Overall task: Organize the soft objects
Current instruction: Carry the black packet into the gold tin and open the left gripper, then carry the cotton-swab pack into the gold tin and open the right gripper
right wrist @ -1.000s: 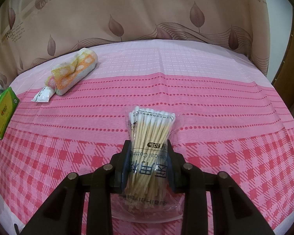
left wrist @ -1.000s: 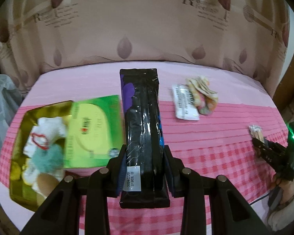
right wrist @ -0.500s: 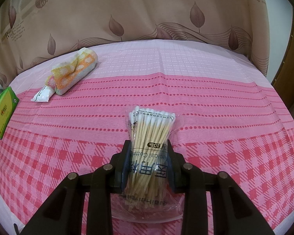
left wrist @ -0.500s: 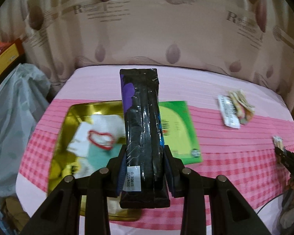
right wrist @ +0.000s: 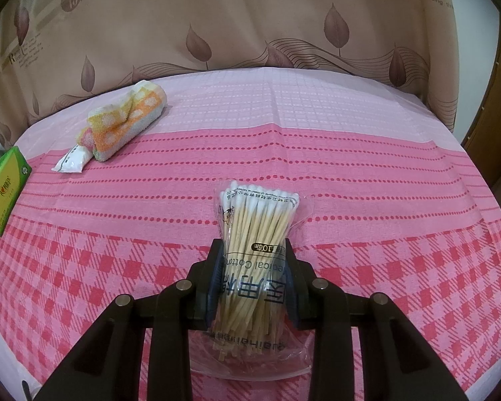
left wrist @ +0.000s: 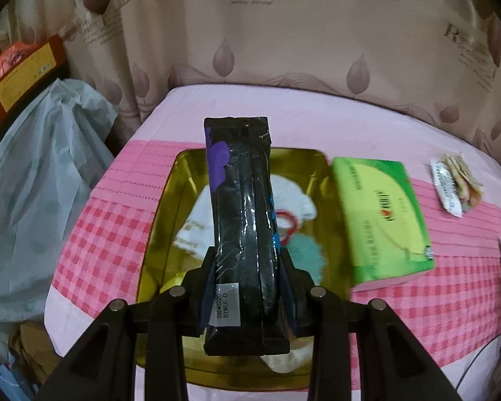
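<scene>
The tray (left wrist: 165, 207) sits on the table (left wrist: 123, 180) near its left end, with cloths (left wrist: 294, 197) in it. The tissue pack (left wrist: 380, 224) lies just right of the tray. Farther right lies a sachet (right wrist: 71, 160), touching the rolled towel (right wrist: 127, 123) behind it.

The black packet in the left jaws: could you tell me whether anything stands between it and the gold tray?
Nothing visible blocks it. The black packet is held over the gold tray, which already holds white and teal soft items where it might land.

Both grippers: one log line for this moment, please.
left gripper: shut on black packet, over gold tray | right gripper: shut on cotton swab bag
</scene>
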Tool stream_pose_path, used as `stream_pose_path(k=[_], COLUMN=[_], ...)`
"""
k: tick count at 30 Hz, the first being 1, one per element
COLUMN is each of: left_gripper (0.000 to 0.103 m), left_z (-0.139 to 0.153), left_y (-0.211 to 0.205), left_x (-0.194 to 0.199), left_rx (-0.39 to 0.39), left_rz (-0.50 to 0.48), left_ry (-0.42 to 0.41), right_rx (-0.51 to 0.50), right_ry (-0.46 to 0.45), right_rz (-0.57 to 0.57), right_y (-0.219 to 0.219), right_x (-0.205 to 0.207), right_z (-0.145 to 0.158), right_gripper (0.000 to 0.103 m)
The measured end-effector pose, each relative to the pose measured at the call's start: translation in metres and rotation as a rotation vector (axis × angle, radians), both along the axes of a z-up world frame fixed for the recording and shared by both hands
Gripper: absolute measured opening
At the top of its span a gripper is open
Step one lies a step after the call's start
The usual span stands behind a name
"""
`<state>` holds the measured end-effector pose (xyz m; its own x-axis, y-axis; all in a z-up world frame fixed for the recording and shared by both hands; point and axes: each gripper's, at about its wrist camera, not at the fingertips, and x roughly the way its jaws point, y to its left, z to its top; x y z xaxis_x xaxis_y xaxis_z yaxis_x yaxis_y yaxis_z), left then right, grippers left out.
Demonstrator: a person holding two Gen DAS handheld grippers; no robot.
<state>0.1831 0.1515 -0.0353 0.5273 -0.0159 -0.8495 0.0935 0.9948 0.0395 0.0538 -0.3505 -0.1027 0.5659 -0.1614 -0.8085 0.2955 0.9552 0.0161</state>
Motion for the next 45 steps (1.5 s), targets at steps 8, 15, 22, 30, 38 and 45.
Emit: stream_pose_path(k=[8, 15, 22, 30, 38, 45], left_gripper=[0.034, 0.035, 0.041, 0.045, 0.046, 0.047], left_z=[-0.021, -0.033, -0.036, -0.021, 0.009, 0.008], left_y=[0.015, 0.022, 0.024, 0.033, 0.036, 0.055], left_x=[0.010, 0.022, 0.029, 0.018, -0.035, -0.069], left_rx=[0.006, 0.005, 0.021, 0.016, 0.061, 0.073], left_rz=[0.002, -0.001, 0.009, 0.021, 0.067, 0.158], left_ry=[0.045, 0.070, 0.081, 0.061, -0.064, -0.106], right_rx=[-0.003, -0.003, -0.004, -0.005, -0.004, -0.004], right_ry=[0.001, 0.001, 0.001, 0.001, 0.001, 0.000], right_rz=[0.001, 0.002, 0.002, 0.002, 0.002, 0.002], right_y=[0.001, 0.000, 0.001, 0.001, 0.001, 0.002], right_x=[0.000, 0.000, 0.000, 0.000, 0.000, 0.000], right_z=[0.000, 0.000, 0.000, 0.000, 0.000, 0.000], right_gripper=[0.031, 0.031, 0.031, 0.031, 0.031, 0.030])
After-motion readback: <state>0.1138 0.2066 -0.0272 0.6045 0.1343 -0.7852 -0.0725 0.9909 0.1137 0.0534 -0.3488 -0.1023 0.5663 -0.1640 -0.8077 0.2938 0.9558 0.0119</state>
